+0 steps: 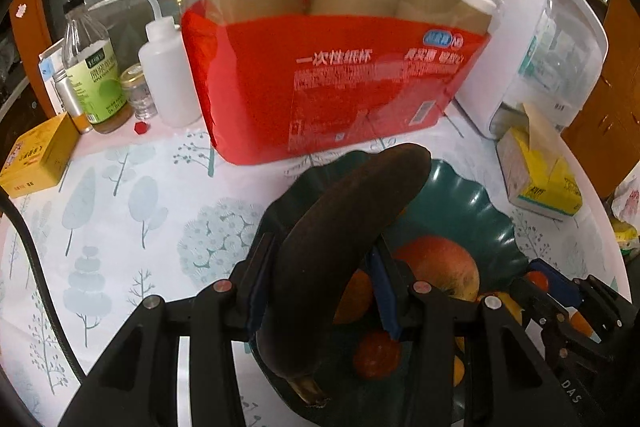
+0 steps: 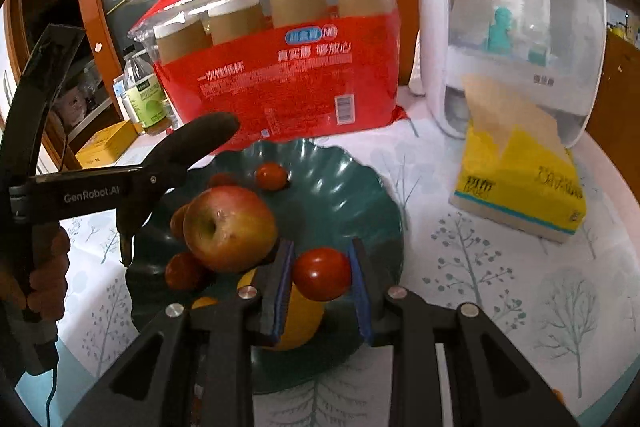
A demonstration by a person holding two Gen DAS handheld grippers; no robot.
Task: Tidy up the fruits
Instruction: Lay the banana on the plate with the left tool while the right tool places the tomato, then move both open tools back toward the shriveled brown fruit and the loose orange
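Fruits are mostly gathered already in the green scalloped plate (image 2: 360, 187): an apple (image 2: 230, 227), several small tomatoes such as the one at the far side (image 2: 272, 176), and something yellow (image 2: 300, 315) lying under my right jaws. My left gripper (image 1: 316, 291) is clenched on a blackened banana (image 1: 352, 227), held above the near edge of the plate and not yet set down. My right gripper (image 2: 320, 275) is clamped on a cherry tomato (image 2: 322, 279), hanging just over the plate beside the apple. By my reckoning the job is near its end: these two pieces need lowering and releasing, and I see no other loose fruit on the counter, though its corners are out of view.

That counter (image 2: 480, 287) wears a pale cloth printed with trees. Behind the plate stands a red pack of paper cups (image 2: 280, 67), with a white domed container (image 2: 520, 27) and a yellow tissue box (image 2: 520, 179) to one side, and bottles (image 1: 92, 67) and a yellow tin (image 1: 36, 159) to the other. A wooden cabinet with glass doors closes the background.
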